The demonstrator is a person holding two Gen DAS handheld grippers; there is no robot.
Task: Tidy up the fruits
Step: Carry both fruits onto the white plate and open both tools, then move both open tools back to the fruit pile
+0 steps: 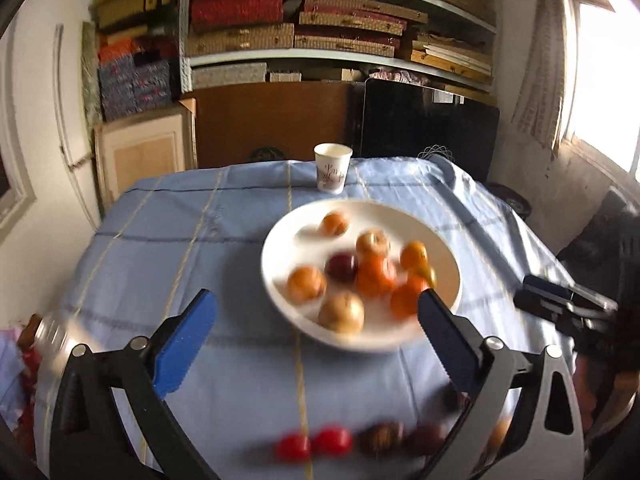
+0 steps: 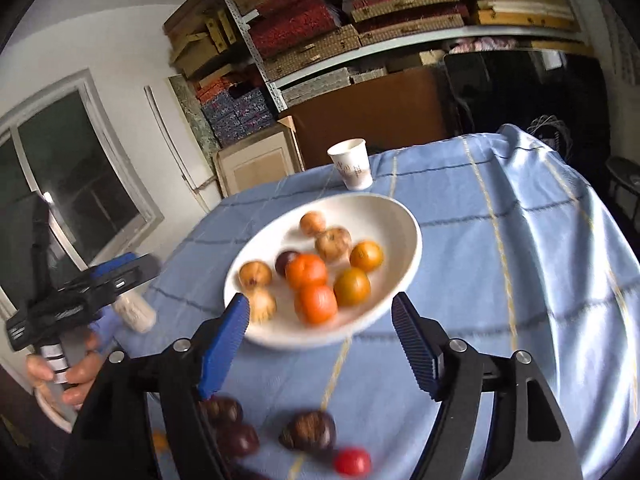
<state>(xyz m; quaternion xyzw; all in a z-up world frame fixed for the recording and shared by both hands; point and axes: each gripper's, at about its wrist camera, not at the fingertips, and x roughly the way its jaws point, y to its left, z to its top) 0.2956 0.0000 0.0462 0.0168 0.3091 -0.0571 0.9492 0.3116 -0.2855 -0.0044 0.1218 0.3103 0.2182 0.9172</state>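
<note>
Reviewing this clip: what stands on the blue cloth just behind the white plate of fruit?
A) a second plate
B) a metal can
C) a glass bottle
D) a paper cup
D: a white paper cup stands upright on the cloth just beyond the plate, apart from its far rim.

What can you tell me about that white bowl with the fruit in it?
The white bowl is wide, shallow and smooth, ceramic-looking, and sits upright on the blue checked tablecloth, just in front of a paper cup. It holds about nine small round fruits: orange, yellowish, tan and one dark red. More fruit lies loose on the cloth nearer the camera. Neither gripper touches it.
</note>
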